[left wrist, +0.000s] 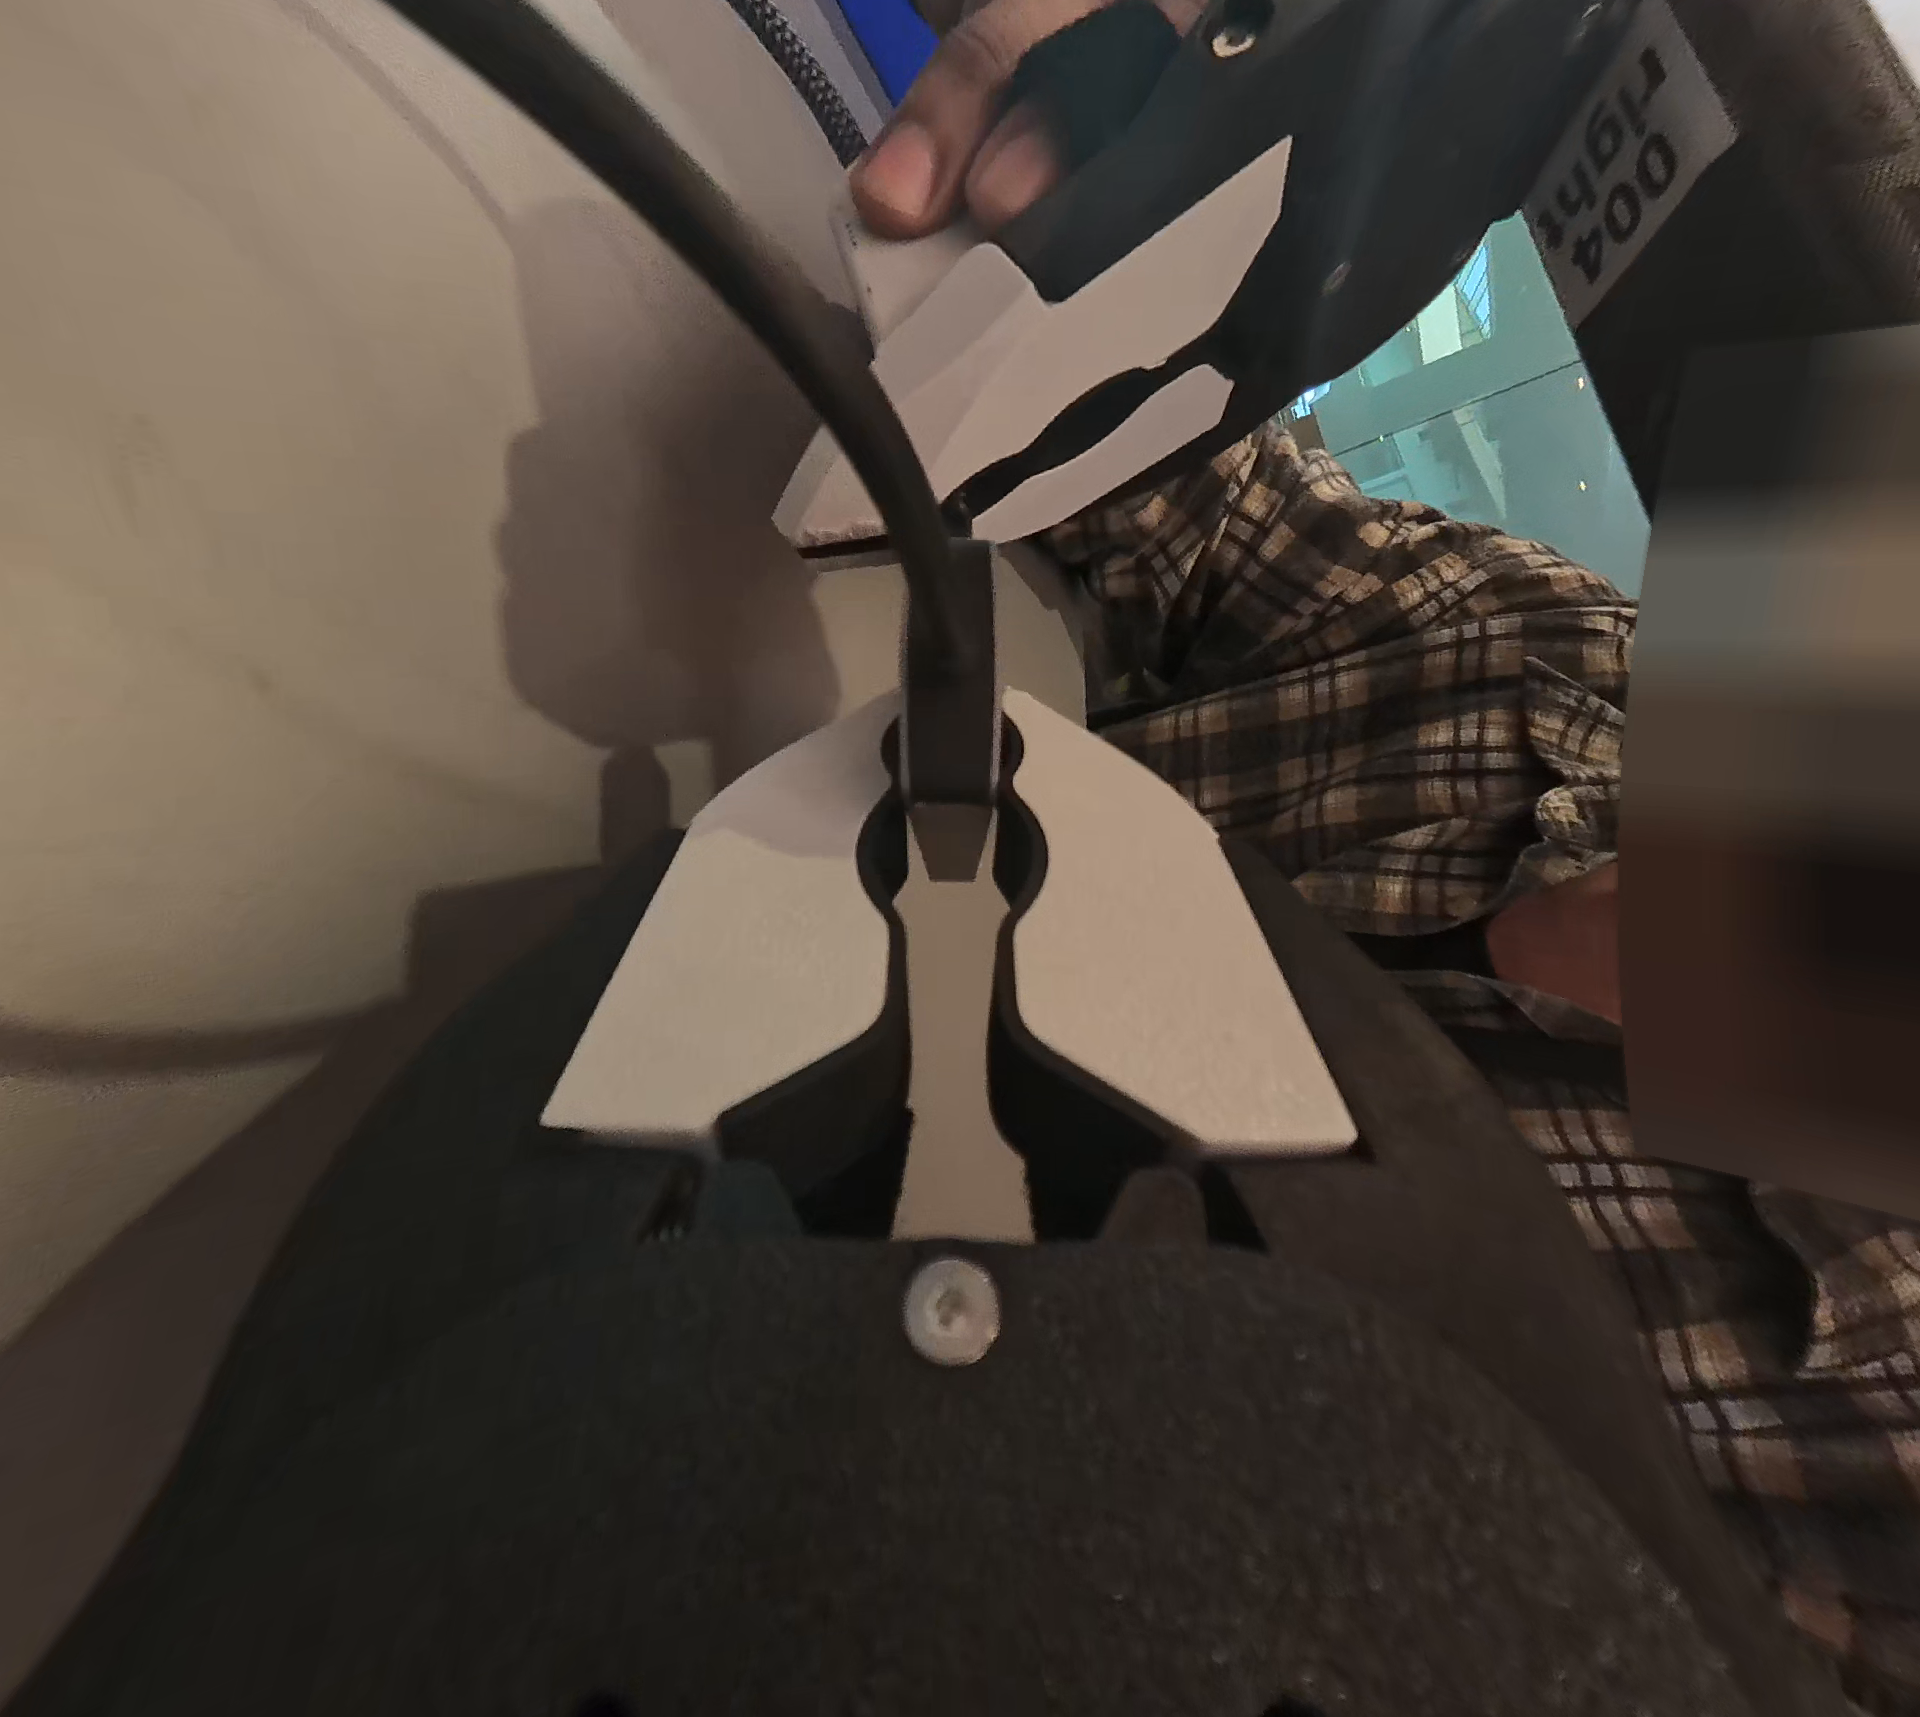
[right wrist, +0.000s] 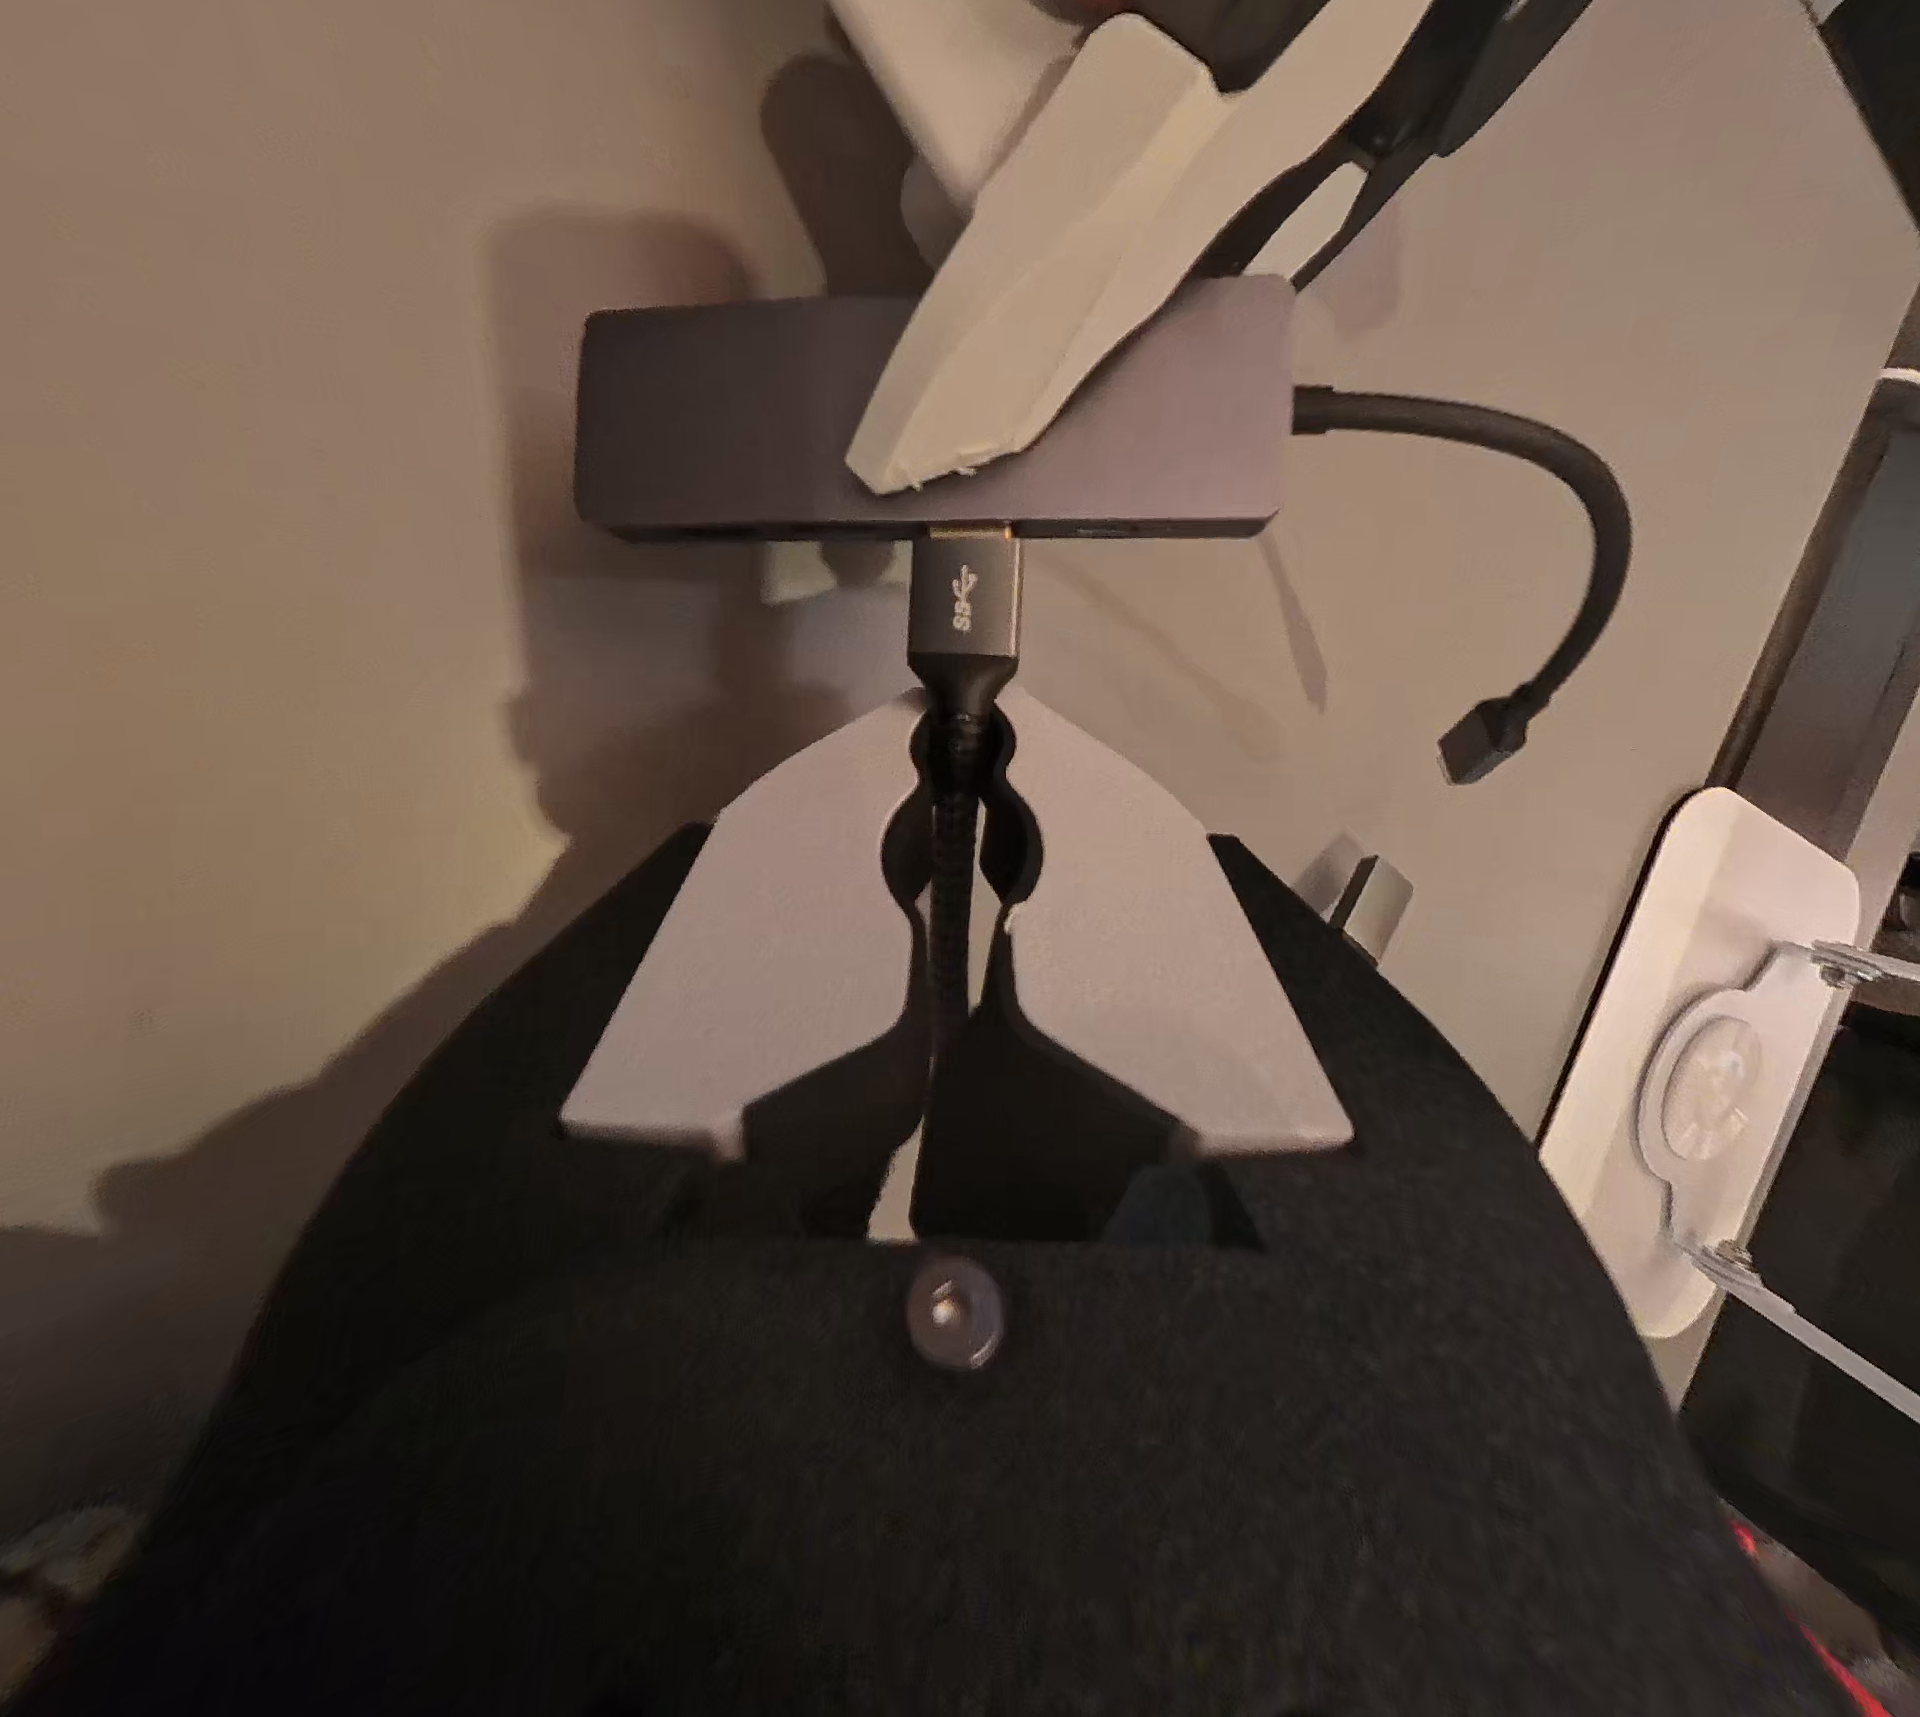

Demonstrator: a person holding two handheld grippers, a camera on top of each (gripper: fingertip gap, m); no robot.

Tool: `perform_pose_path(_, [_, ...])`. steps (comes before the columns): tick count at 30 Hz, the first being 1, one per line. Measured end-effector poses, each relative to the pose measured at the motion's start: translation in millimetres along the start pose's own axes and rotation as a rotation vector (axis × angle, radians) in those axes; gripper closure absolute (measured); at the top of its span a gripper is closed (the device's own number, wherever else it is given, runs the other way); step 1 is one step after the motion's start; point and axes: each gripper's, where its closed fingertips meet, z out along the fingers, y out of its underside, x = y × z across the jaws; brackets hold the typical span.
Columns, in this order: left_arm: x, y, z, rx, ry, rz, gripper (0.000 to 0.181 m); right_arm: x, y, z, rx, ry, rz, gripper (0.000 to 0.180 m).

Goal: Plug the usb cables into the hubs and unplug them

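A dark grey hub (right wrist: pixel 727 410) lies over the beige table. My left gripper (left wrist: pixel 951 732) is shut on the hub (left wrist: pixel 951 680), seen end-on between its white fingers; in the right wrist view it (right wrist: pixel 914 462) reaches in from the upper right across the hub. A grey USB plug (right wrist: pixel 961 618) sits in a port on the hub's near edge. My right gripper (right wrist: pixel 961 732) is shut on the black braided cable (right wrist: pixel 951 846) just behind that plug. It also shows in the left wrist view (left wrist: pixel 914 493), beyond the hub.
The hub's own smooth black cable (right wrist: pixel 1538 462) curls right to a loose small plug (right wrist: pixel 1486 742). A white block (right wrist: pixel 914 5) lies behind the hub. A white mount with clear plates (right wrist: pixel 1704 1044) stands at the right. A person in a plaid shirt (left wrist: pixel 1403 732) is close by. Spacing between my two grippers at the tips: around 4 cm.
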Motion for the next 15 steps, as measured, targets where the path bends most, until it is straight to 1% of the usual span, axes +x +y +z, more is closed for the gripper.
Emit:
perform_pose_path(3, [-3, 2, -1, -0.011, -0.003, -0.01, 0.17, -2, 0, 6, 0.014, -0.026, 0.025, 0.176])
perform_pose_path(6, [-3, -2, -4, 0.024, 0.011, -0.022, 0.169, 4, -2, 6, 0.096, -0.031, 0.077, 0.174])
perform_pose_path(7, [-2, -2, -5, 0.027, 0.013, -0.02, 0.169, 6, -4, 3, 0.126, -0.026, 0.08, 0.171])
perform_pose_path(8, [-1, -2, -6, 0.027, 0.013, -0.018, 0.169, 9, -5, 1, 0.139, -0.011, 0.076, 0.167])
perform_pose_path(11, [-2, -2, -7, 0.033, 0.009, -0.026, 0.169, 8, -13, -2, 0.179, 0.008, 0.037, 0.165])
perform_pose_path(15, [-1, -3, -8, 0.045, 0.02, -0.034, 0.169, 10, -15, -2, 0.186, 0.039, 0.006, 0.165])
